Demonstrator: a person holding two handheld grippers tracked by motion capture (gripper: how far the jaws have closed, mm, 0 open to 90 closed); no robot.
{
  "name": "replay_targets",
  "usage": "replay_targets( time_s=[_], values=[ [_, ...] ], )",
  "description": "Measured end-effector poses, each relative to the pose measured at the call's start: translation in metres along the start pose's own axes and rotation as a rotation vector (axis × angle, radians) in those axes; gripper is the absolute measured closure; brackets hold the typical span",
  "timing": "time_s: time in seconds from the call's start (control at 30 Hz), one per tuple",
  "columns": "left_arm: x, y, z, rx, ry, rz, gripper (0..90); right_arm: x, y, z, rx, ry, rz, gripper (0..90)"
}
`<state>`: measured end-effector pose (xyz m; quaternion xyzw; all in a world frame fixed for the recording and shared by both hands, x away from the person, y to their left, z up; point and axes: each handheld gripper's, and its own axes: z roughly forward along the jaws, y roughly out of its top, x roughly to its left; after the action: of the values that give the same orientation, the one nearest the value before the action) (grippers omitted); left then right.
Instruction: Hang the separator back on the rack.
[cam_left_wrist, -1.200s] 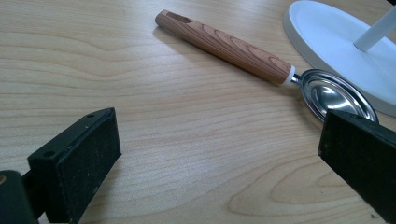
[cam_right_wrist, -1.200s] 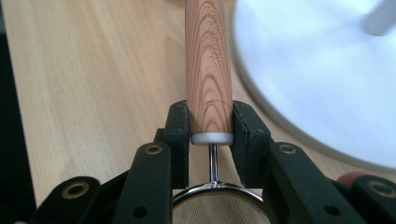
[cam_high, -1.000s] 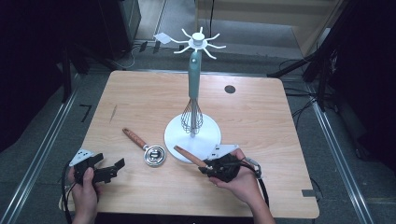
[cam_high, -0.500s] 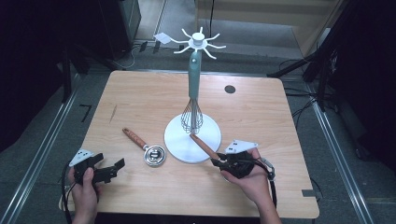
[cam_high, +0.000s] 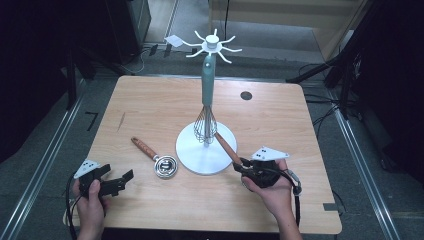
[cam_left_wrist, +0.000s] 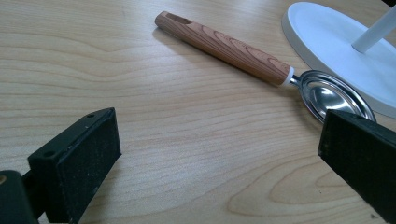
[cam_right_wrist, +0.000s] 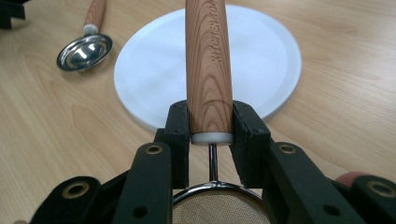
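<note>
A white utensil stand (cam_high: 189, 153) with hooked arms on a teal pole (cam_high: 207, 85) stands mid-table, and a wire whisk (cam_high: 205, 125) hangs on it. My right gripper (cam_high: 245, 167) is shut on a wooden-handled strainer (cam_high: 226, 147). Its handle (cam_right_wrist: 208, 60) points over the stand's base (cam_right_wrist: 154, 70) and its mesh (cam_right_wrist: 217, 207) lies back toward my hand. A wooden-handled metal scoop (cam_high: 165, 166) lies left of the base. At the front left my left gripper (cam_high: 120, 180) is open with nothing between its pads (cam_left_wrist: 88, 154), facing the scoop (cam_left_wrist: 224, 46).
A dark round hole (cam_high: 245, 95) sits in the tabletop at the far right. Metal rails run along both sides of the wooden table (cam_high: 150, 105), and dark equipment and cables stand beyond it. The stand's base (cam_left_wrist: 336, 42) lies just past the scoop's bowl (cam_left_wrist: 327, 95).
My right gripper has carried the strainer to the right along the front of the table, and its handle has swung toward the stand's pole. The left gripper has stayed put.
</note>
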<state>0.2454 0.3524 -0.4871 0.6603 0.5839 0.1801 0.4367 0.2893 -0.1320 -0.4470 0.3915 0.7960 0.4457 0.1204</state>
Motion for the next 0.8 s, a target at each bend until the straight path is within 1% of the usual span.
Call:
replay_targets(
  time_s=[0.13,0.27,0.37,0.43,0.47,0.67,0.8],
  values=[
    [0.0,0.0,0.0,0.0,0.0,0.001,0.0,-0.001,0.001,-0.004,-0.04,-0.036,0.019,71.7],
    [0.0,0.0,0.0,-0.001,0.001,0.002,0.0,-0.002,0.002,-0.009,-0.072,-0.046,0.028,71.6],
    [0.0,0.0,0.0,-0.001,0.002,0.002,0.0,-0.002,0.003,-0.012,-0.091,-0.046,0.05,71.7],
    [0.0,0.0,0.0,-0.002,0.003,0.003,0.0,-0.002,0.004,-0.014,-0.104,-0.045,0.051,71.7],
    [0.0,0.0,0.0,-0.001,0.003,0.003,0.0,-0.002,0.004,-0.015,-0.112,-0.053,0.044,71.7],
    [-0.001,0.0,0.0,-0.003,0.003,0.004,0.0,0.0,0.007,-0.021,-0.15,-0.058,0.062,71.7],
    [0.0,0.0,0.0,-0.003,0.003,0.002,0.0,0.001,0.008,-0.025,-0.198,-0.051,0.081,71.6]
  ],
)
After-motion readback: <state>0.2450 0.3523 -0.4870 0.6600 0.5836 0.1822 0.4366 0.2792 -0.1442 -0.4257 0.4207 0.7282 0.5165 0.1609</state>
